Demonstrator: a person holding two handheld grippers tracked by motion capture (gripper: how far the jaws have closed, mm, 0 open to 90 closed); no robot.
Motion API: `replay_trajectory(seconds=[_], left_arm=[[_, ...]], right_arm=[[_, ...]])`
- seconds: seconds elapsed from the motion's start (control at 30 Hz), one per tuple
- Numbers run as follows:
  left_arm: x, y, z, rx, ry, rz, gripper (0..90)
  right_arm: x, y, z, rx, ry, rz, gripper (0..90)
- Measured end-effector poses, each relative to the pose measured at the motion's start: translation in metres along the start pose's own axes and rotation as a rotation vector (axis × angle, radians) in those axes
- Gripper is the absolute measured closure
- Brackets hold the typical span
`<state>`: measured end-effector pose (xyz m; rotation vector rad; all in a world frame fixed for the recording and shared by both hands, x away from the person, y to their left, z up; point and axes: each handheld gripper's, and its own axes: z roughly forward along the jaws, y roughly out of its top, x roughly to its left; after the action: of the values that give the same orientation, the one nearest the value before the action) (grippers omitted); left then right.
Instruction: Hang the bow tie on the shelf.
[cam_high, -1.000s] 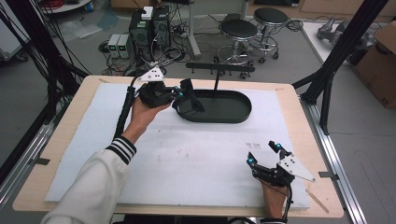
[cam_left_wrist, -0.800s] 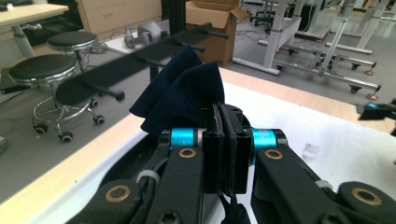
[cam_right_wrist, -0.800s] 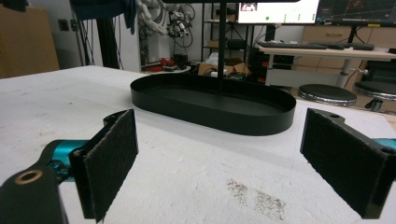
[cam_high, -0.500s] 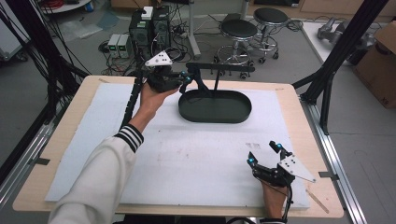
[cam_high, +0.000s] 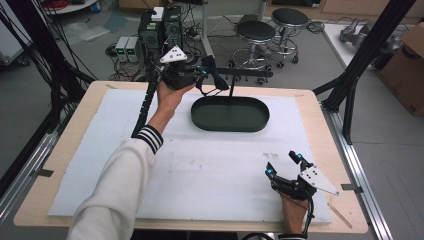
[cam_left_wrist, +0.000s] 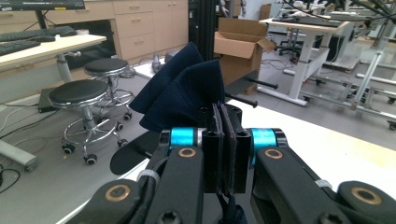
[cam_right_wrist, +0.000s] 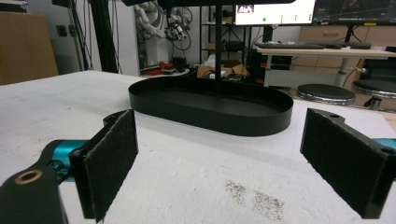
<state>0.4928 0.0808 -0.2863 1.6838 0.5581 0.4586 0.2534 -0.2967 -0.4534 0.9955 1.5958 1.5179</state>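
Observation:
A black oval tray (cam_high: 252, 125) lies at the far middle of the white mat, with a thin upright post (cam_high: 230, 91) carrying a horizontal bar (cam_high: 250, 74). My left gripper (cam_high: 204, 71) is held high at the bar's left end, shut on a dark navy cloth (cam_high: 216, 78). In the left gripper view the cloth (cam_left_wrist: 180, 88) sticks up folded from between the closed jaws of the left gripper (cam_left_wrist: 224, 140). My right gripper (cam_high: 284, 164) rests near the mat's front right, open with nothing between its pads (cam_right_wrist: 112, 163). It faces the tray (cam_right_wrist: 210, 112).
The white mat (cam_high: 200, 170) covers most of the wooden table (cam_high: 95, 100). Black frame struts (cam_high: 350, 75) stand at the table's far right and left. Stools (cam_high: 256, 35) and electronics sit on the floor beyond the far edge.
My left gripper has risen from the tray's left end to the height of the bar, carrying the navy cloth with it. The right gripper has stayed put.

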Motion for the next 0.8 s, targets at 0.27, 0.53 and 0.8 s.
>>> replay_trajectory(seconds=[0.27, 0.53, 0.8], left_arm=[[0.008, -0.005, 0.003, -0.025, 0.071, 0.003, 86.9], [0.01, -0.009, 0.008, -0.035, 0.117, 0.022, 86.9], [0.017, -0.015, 0.01, 0.01, 0.173, 0.009, 86.7]], right_arm=[[-0.001, 0.0, 0.0, -0.004, -0.002, 0.004, 10.3], [-0.001, 0.0, 0.0, -0.008, 0.0, 0.007, 10.3], [-0.001, 0.0, -0.001, -0.009, -0.001, 0.008, 10.3]])
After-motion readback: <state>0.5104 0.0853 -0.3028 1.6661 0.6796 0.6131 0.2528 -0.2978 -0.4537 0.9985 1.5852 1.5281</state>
